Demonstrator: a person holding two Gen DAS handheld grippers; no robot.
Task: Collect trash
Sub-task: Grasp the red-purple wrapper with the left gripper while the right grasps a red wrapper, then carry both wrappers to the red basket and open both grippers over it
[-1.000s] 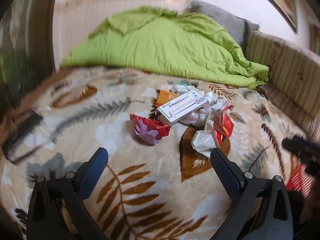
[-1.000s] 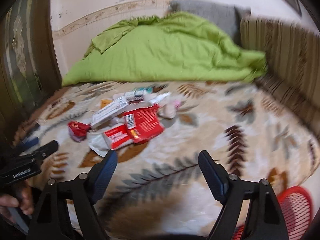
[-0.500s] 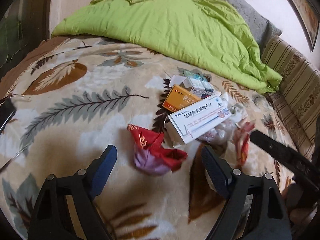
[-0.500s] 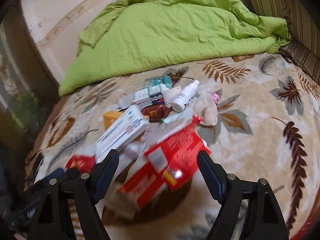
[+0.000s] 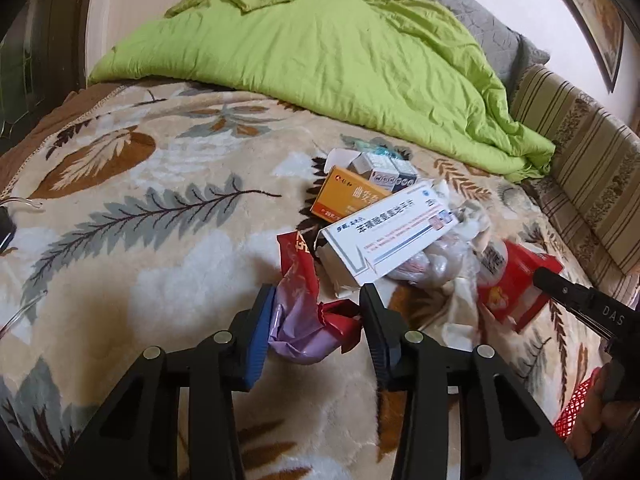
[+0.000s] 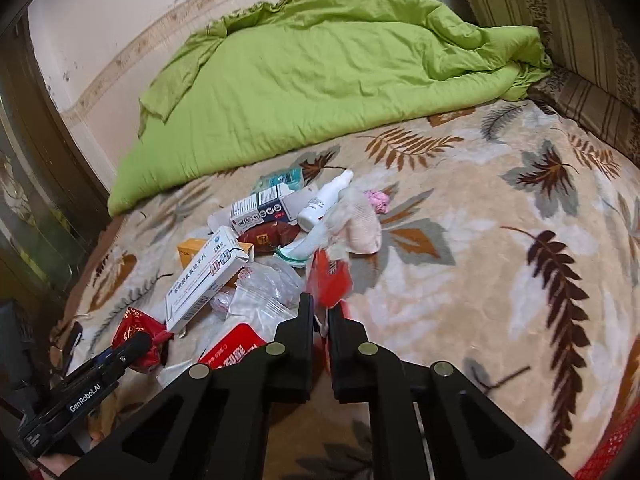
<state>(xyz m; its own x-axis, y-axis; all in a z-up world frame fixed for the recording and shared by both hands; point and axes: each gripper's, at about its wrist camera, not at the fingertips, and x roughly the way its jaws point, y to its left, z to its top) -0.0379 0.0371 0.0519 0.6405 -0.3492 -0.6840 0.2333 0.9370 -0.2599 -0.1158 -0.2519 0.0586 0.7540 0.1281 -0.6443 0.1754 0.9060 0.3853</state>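
Trash pile point(image 6: 256, 248), white bottle point(image 6: 326, 200) (right view only), left gripper point(image 5: 316, 320) pinching red wrapper point(image 5: 316, 312)

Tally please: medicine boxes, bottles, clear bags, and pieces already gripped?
Medicine boxes: 3 (white box, orange box, blue-and-white box)
White spray bottle: 1
Clear plastic bag: 1
Gripped pieces: 2 (red-and-purple wrapper, left hand-held gripper; red packet, right hand-held gripper)
Total: 7

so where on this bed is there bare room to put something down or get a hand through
Bare blanket runs right of the trash pile, up to the striped cushion. More lies left of the pile, below the green quilt. It is crowded mid-bed, where the white box, bottle and wrappers overlap around both grippers.
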